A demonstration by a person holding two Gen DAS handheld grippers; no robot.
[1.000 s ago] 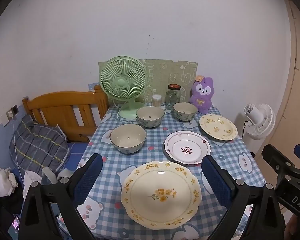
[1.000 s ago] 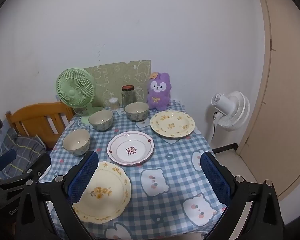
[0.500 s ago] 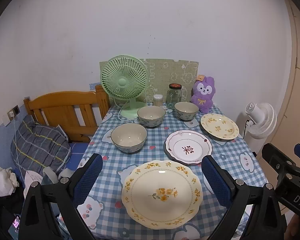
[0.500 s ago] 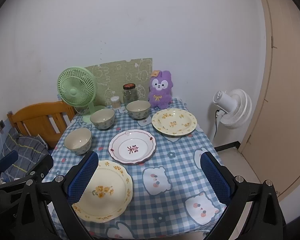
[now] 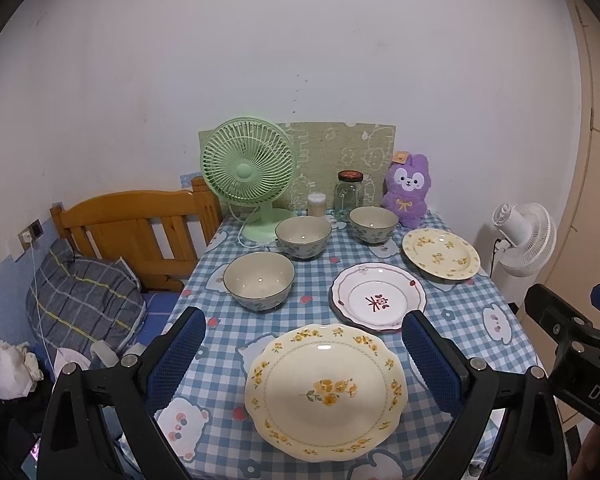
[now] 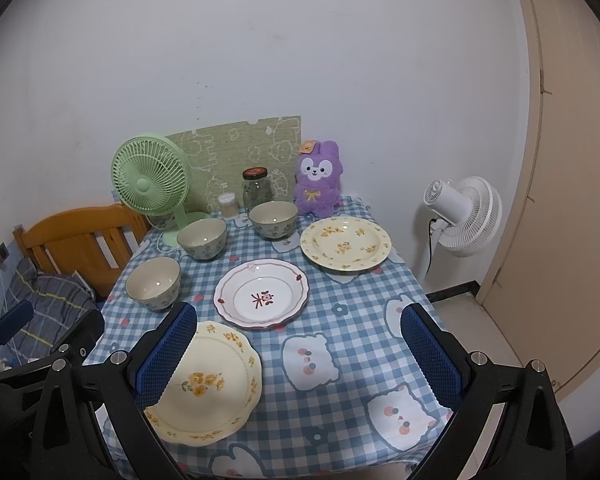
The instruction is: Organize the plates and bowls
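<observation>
Now three plates and three bowls lie apart on the counter [image 5: 460,312], none stacked. The near plate [image 5: 326,390], cream with yellow flowers, sits by the front edge, toward the left. Behind it, mid-counter, is the white plate [image 5: 378,298] with a red rim and a red mark at its centre. The far plate [image 5: 441,253], also cream with yellow flowers, lies by the right edge. The near bowl [image 5: 259,280] stands by the left edge; the middle bowl [image 5: 303,236] and the back bowl [image 5: 373,224] stand nearer the back edge.

Both tongs hang above the front edge, touching nothing. The left tongs [image 5: 300,356] are spread wide, the near plate showing between their blue pads. The right tongs [image 6: 298,354] are spread wide too, over bare cloth right of that plate.

Along the back edge stand a green fan [image 5: 249,172], a jar [image 5: 349,196] and a purple plush [image 5: 407,191].
</observation>
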